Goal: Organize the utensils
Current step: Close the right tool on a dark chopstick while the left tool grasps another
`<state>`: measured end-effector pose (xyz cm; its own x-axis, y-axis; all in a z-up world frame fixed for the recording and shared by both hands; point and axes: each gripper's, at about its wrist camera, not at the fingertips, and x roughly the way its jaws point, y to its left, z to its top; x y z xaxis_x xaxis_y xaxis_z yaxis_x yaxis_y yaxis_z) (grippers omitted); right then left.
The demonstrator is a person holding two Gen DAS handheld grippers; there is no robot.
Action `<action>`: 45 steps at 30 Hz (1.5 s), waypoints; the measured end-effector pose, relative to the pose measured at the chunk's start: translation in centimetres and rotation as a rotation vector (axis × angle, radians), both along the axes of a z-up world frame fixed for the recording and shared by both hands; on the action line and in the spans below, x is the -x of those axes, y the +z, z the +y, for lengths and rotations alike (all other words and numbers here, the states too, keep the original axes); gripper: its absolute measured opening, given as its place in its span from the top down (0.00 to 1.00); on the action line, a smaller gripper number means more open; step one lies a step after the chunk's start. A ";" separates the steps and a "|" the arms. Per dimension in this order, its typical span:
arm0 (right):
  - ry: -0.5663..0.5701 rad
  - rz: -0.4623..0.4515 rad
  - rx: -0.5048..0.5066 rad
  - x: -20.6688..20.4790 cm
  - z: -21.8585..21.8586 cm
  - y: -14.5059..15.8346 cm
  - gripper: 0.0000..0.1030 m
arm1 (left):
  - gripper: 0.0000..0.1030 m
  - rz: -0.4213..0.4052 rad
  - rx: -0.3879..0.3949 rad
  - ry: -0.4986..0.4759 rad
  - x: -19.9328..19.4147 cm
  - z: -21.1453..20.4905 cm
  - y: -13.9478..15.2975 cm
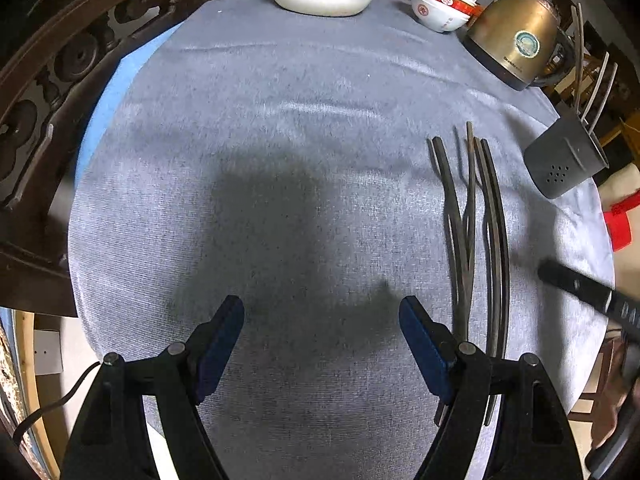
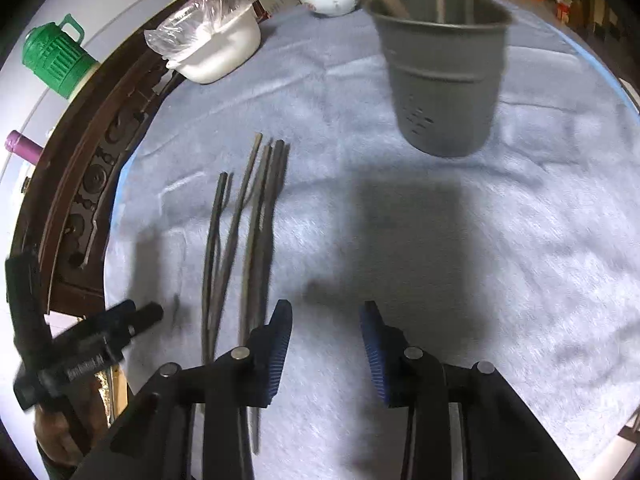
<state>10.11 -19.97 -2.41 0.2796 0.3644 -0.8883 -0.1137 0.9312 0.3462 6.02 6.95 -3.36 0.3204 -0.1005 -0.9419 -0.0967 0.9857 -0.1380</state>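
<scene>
Left gripper [image 1: 322,312] jaws wide apart, empty, over grey cloth [image 1: 280,120]; right gripper [image 2: 326,320] jaws parted, narrower, empty; chopsticks [image 1: 476,232] loose on cloth, left of grey holder [image 2: 442,76]; holder upright with several sticks inside; only right view shows green jug [image 2: 54,56]; only left view shows whole kettle [image 1: 516,40]; bagged white bowl [image 2: 216,48].

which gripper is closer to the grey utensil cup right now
Right, probably. The right gripper faces the grey utensil cup almost straight ahead across bare cloth. The left gripper has the cup far off to its right, beyond the loose chopsticks.
</scene>
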 end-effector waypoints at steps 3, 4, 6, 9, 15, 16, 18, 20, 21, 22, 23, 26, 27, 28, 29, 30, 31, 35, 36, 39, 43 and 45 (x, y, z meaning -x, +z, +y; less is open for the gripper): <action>0.011 0.025 -0.008 -1.6 1.5 -0.1 0.63 | 0.22 0.009 0.003 -0.014 0.1 0.3 -0.4; 0.014 0.032 -0.003 -2.0 2.1 -0.3 0.63 | 0.22 0.007 0.001 -0.018 -0.1 0.6 -0.6; 0.017 0.052 0.006 -2.8 2.8 -0.6 0.70 | 0.22 0.005 -0.002 -0.034 0.0 0.6 -0.5; 0.012 0.071 0.025 -3.7 3.7 -1.0 0.76 | 0.22 -0.001 -0.005 -0.037 0.0 0.7 0.0; 0.039 0.088 0.047 -4.6 5.3 -1.1 0.83 | 0.22 0.012 0.007 -0.011 -0.9 2.2 0.0; 0.046 0.095 0.055 -4.7 5.5 -1.3 0.84 | 0.22 0.012 0.007 -0.011 -0.9 2.2 0.0; 0.048 0.092 0.065 -4.7 5.7 -1.5 0.89 | 0.22 0.008 0.006 -0.014 -1.0 2.4 0.2; 0.046 0.100 0.053 -4.7 5.3 -1.6 0.91 | 0.22 0.007 0.002 -0.018 -0.8 2.3 0.5; 0.045 0.103 0.054 -4.7 5.0 -1.6 0.92 | 0.22 0.008 0.001 -0.021 -1.0 2.3 0.6; 0.047 0.100 0.071 -4.7 4.6 -1.5 0.92 | 0.22 0.011 0.002 -0.024 -1.2 2.2 0.7; 0.048 0.100 0.080 -4.6 4.2 -1.5 0.92 | 0.22 0.016 0.006 -0.029 -1.5 2.1 0.9; 0.048 0.101 0.107 -4.3 2.7 -1.5 0.93 | 0.22 0.032 0.020 -0.052 -3.0 0.9 1.4; 0.046 0.100 0.118 -4.3 2.2 -1.4 0.93 | 0.23 0.039 0.026 -0.060 -3.5 0.6 1.6; 0.046 0.098 0.131 -4.2 1.7 -1.4 0.93 | 0.24 0.049 0.034 -0.067 -3.8 0.1 1.6; 0.045 0.097 0.138 -4.1 1.4 -1.3 0.93 | 0.25 0.066 0.049 -0.077 -4.5 -0.4 1.8; 0.047 0.097 0.140 -4.1 1.1 -1.3 0.92 | 0.26 0.080 0.057 -0.082 -5.0 -0.8 1.9; 0.051 0.099 0.137 -4.0 0.9 -1.3 0.92 | 0.30 0.094 0.058 -0.086 -5.6 -1.3 1.9; 0.066 0.090 0.130 -3.8 0.3 -1.3 0.92 | 0.46 0.189 0.110 -0.077 -8.2 -2.6 1.6; 0.067 0.090 0.125 -3.7 0.1 -1.2 0.92 | 0.50 0.205 0.119 -0.066 -8.6 -2.8 1.6; 0.071 0.093 0.105 -3.8 -0.5 -1.2 0.91 | 0.51 0.217 0.101 -0.061 -9.3 -3.6 1.7; 0.073 0.093 0.075 -3.8 -1.4 -1.3 0.91 | 0.56 0.240 0.093 -0.062 -10.2 -4.9 1.5; 0.074 0.092 0.065 -3.7 -1.2 -1.3 0.91 | 0.63 0.252 0.076 -0.055 -10.5 -5.4 1.1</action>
